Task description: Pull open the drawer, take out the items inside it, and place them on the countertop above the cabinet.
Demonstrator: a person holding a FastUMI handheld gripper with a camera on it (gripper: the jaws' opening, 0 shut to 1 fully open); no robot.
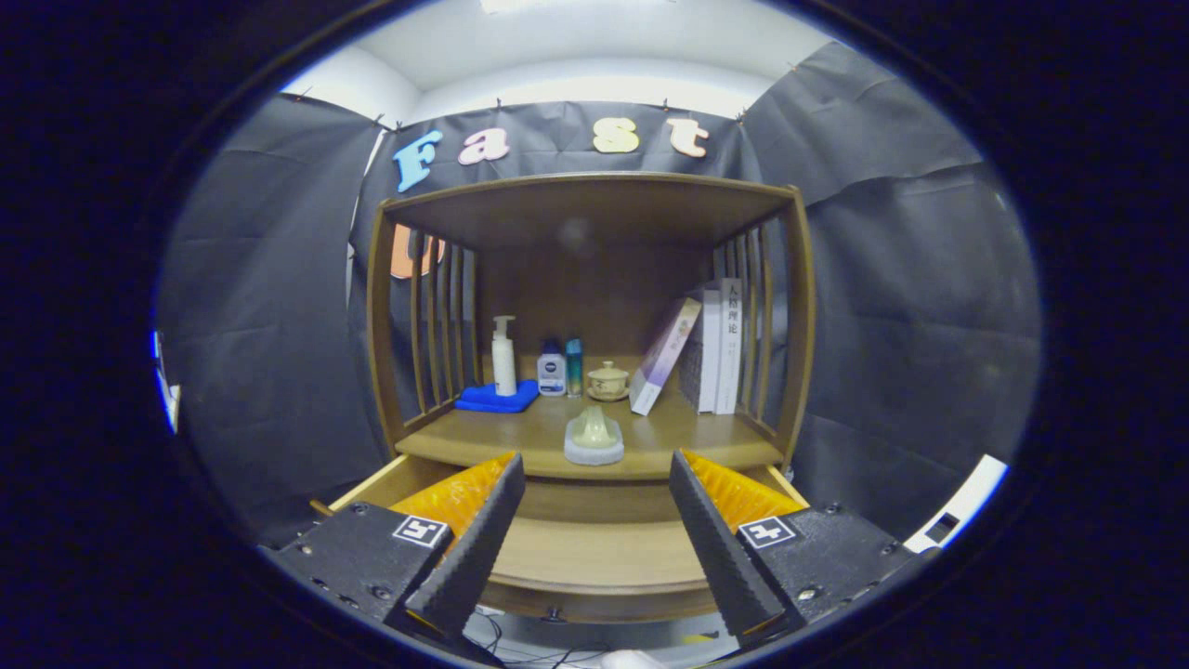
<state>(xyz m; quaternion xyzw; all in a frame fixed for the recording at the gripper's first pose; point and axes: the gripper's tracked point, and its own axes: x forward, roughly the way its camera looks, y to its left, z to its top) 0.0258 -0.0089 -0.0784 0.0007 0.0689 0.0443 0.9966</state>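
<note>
Drawer pulled open beneath the spread, empty fingers of the hand-held gripper.

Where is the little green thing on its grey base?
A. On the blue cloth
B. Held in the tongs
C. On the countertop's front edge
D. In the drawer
C: the green thing sits on the countertop, beyond the open tongs, above the pulled-out drawer.
</note>
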